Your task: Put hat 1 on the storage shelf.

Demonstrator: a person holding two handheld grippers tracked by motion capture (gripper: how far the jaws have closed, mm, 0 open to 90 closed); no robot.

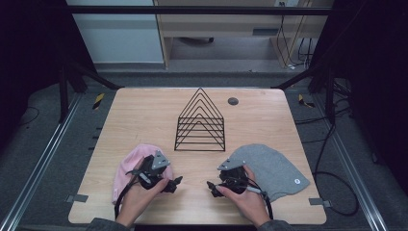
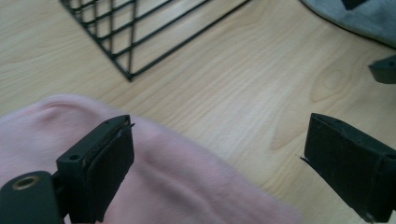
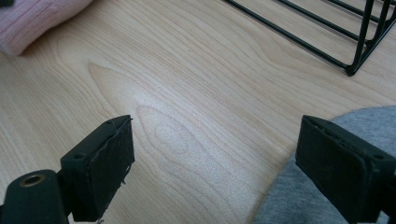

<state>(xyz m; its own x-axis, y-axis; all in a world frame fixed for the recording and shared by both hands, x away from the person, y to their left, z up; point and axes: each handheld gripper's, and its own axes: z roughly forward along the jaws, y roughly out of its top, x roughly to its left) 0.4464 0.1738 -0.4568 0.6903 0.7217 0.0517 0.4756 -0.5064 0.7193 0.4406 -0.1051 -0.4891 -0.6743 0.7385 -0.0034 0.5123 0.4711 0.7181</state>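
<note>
Counter [image 1: 144, 115]: light wood with rounded corners; a small dark round disc [image 1: 233, 101] sits near its far edge.
Rack [image 1: 200, 122]: black wire, triangular, standing at the middle of the counter, between and beyond the two hats.
Pink hat [image 1: 126, 169]: lies flat at the near left of the counter, partly under the left hand and left gripper.
Grey hat [image 1: 274, 169]: lies flat at the near right, with a small pale tag [image 1: 297, 181] near its right edge.
Left gripper [image 1: 172, 185]: held in the left hand [image 1: 139, 195] over the pink hat's right edge, pointing toward the middle of the counter. In the left gripper view its jaws stand wide apart and grasp nothing; one jaw is over the pink cloth, the other over bare wood.
Right gripper [image 1: 212, 188]: held in the right hand [image 1: 248, 197] at the grey hat's left edge, pointing left toward the other gripper. In the right gripper view its jaws are released and hold nothing; one is over bare wood, the other over the grey cloth.
Gap: the two grippers' tips are near each other, apart, over bare counter.
</note>
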